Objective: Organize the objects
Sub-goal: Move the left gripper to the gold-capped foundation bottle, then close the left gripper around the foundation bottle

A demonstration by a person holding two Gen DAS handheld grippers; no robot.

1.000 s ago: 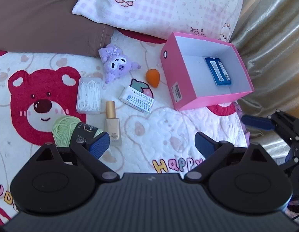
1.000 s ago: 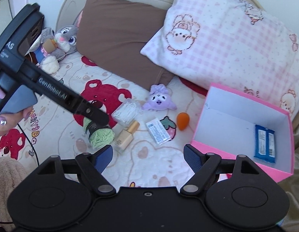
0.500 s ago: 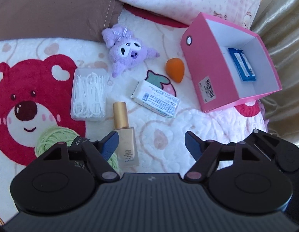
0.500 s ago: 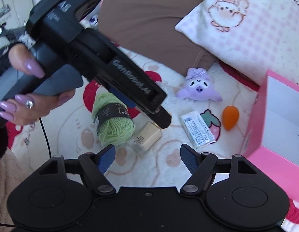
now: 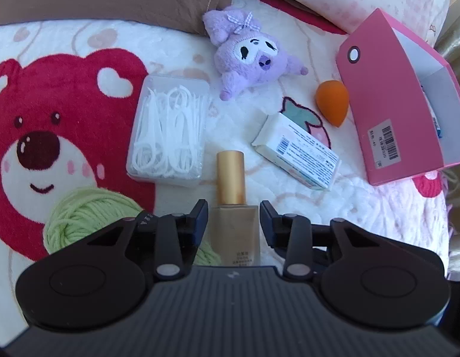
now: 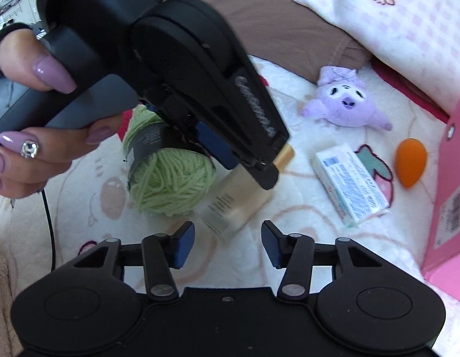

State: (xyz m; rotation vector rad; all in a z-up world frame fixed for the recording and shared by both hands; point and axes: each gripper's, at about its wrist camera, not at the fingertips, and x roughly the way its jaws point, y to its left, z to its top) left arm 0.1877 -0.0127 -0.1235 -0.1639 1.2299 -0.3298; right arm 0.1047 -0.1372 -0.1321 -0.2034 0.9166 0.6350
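Straddled the bottle (image 5: 231, 178) with the left tool (image 5: 233, 217); jaws just narrowed, pads just beside its glass sides, not plainly pressing. Found the bottle flat on the bed (image 5: 319, 208), cap pointing away, yarn (image 5: 81, 214) just beside it. Held the right tool (image 6: 228, 242) open near the bottle's base, jaws likewise just narrowed, nothing between them.

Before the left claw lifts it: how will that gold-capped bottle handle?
The gold-capped bottle looks like glass with liquid inside, so probably heavy for its size and breakable. Its flat sides, between the left claw pads, should resist rolling, though smooth walls may slip. Lying flat on the soft blanket, it could sink in if pressed.
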